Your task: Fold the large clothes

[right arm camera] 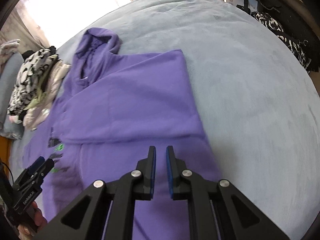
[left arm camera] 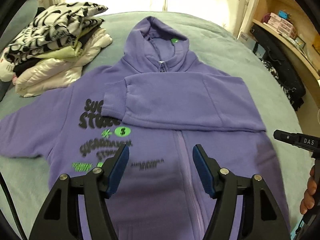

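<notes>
One soft, floppy hoodie (left arm camera: 160, 104): grab its loose sleeve at 9 o'clock. Left gripper (left arm camera: 161, 169) released; right gripper (right arm camera: 161, 170) clenched, empty.

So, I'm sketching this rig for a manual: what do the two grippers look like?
Both match: the left gripper and right gripper have black angular linkage arms with triangular cutouts and silver pivot pins, ending in two flat fingers faced with blue pads. White lettering marks the black bodies.
</notes>
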A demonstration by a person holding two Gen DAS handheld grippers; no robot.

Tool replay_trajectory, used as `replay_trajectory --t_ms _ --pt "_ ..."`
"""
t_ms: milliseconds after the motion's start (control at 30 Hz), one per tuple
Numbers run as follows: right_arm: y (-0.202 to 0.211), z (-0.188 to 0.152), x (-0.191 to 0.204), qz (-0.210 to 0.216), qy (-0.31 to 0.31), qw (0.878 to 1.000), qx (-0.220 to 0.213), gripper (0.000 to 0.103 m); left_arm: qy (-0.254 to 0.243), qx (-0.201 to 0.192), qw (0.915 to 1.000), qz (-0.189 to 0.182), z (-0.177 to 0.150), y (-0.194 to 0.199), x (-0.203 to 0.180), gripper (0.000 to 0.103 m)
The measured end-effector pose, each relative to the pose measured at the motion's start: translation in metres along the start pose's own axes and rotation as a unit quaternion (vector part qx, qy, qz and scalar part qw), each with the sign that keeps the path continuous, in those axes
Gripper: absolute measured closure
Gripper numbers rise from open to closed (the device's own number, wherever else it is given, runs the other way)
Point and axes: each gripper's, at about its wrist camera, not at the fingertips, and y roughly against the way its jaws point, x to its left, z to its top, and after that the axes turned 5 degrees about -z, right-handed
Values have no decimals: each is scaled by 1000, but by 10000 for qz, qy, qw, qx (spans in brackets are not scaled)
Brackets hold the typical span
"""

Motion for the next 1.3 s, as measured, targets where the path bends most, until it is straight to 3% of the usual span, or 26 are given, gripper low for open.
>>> replay_trajectory --t_ms 333,700,800,933,1300 --pt "80 -51 28 550 215 9977 -320 93 -299 -548 9976 300 -40 97 -1 38" --pt "141 -102 111 931 968 9872 -863 93 -23 -869 9944 598 -78 172 54 32" --pt "150 -115 145 977 1282 9814 -1039 86 168 -922 9934 661 -84 182 77 32" --pt "149 -127 180 964 1607 9746 -1230 69 512 -960 9920 643 -90 188 114 31" --pt "75 -136 243 966 1649 9781 -820 67 1534 -706 9855 188 -102 146 210 30"
